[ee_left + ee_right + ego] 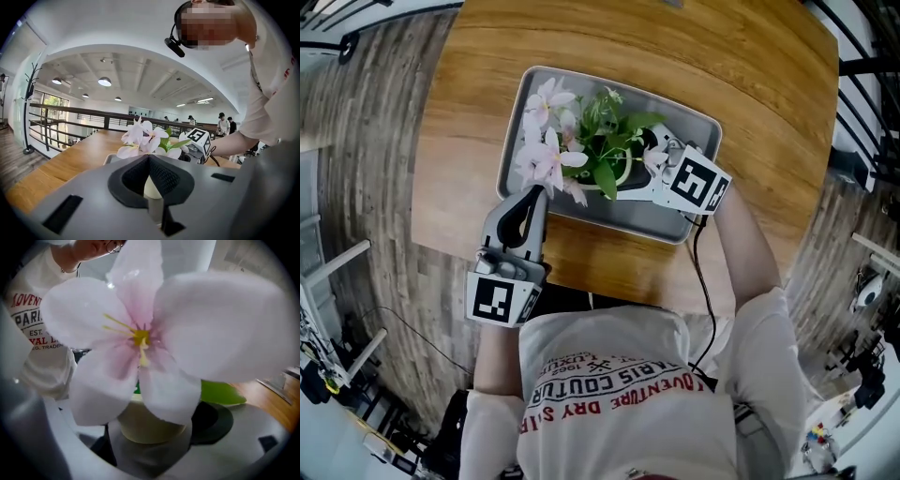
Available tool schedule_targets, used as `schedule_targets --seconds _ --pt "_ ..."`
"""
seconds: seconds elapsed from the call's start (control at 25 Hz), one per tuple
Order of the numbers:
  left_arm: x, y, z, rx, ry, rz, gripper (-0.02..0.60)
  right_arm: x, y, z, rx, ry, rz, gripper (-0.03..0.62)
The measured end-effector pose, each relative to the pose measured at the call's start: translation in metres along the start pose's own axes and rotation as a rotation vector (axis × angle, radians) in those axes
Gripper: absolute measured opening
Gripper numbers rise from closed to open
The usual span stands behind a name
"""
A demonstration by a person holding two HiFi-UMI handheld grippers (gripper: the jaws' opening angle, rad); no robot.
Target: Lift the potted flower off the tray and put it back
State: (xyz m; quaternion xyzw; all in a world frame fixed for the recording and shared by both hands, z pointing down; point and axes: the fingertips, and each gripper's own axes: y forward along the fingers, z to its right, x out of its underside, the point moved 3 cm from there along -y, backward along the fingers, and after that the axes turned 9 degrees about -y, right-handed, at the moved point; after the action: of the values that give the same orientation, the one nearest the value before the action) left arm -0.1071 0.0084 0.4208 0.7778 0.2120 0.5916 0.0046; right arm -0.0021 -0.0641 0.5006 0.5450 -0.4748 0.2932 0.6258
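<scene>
On the tray [623, 214], the pale-pink potted flower [600, 141] stands inside the wide-open right gripper [649, 161]; left gripper [536, 195] closed.

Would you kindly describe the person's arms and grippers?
Both the left gripper and right gripper are grey with black pads, each bearing a white cube with black square markers. A black cable trails from the right one. The person wears a white short-sleeved shirt with red print.

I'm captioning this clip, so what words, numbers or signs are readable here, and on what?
"LOVENTURE DRY": white shirt, upside down in the head view.
"PARIS COUTU": same shirt, cut off.
"1962 LUXU": same shirt, cut off; its smaller print is unreadable.
Cubes on the left gripper and right gripper: square markers only, no letters.
</scene>
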Motion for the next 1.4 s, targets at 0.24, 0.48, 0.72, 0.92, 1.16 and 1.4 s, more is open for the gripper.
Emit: schedule_targets --seconds 0.24,0.48,0.72,0.92,1.16,1.4 --pt "0.010 -0.005 -0.002 -0.012 0.024 0.000 0.012 -0.001 0.003 0.001 0.012 -0.016 -0.012 0.468" --pt "0.010 -0.002 0.002 -0.012 0.025 -0.013 0.012 -0.001 -0.001 0.000 0.074 -0.025 -0.010 0.468" --pt "0.010 -0.018 -0.005 -0.023 0.020 -0.044 0.012 -0.007 -0.003 -0.008 0.225 0.032 -0.005 0.468" --pt "0.000 -0.021 -0.006 -0.012 0.019 -0.041 0.012 -0.031 -0.021 -0.008 0.343 0.037 0.045 0.468" --pt "-0.039 -0.009 -0.002 0.063 0.049 -0.013 0.012 -0.070 -0.056 0.008 0.528 0.081 0.042 0.468" --pt "-0.083 -0.005 0.005 0.150 0.117 0.026 0.012 -0.111 -0.100 0.011 0.758 0.137 0.026 0.468"
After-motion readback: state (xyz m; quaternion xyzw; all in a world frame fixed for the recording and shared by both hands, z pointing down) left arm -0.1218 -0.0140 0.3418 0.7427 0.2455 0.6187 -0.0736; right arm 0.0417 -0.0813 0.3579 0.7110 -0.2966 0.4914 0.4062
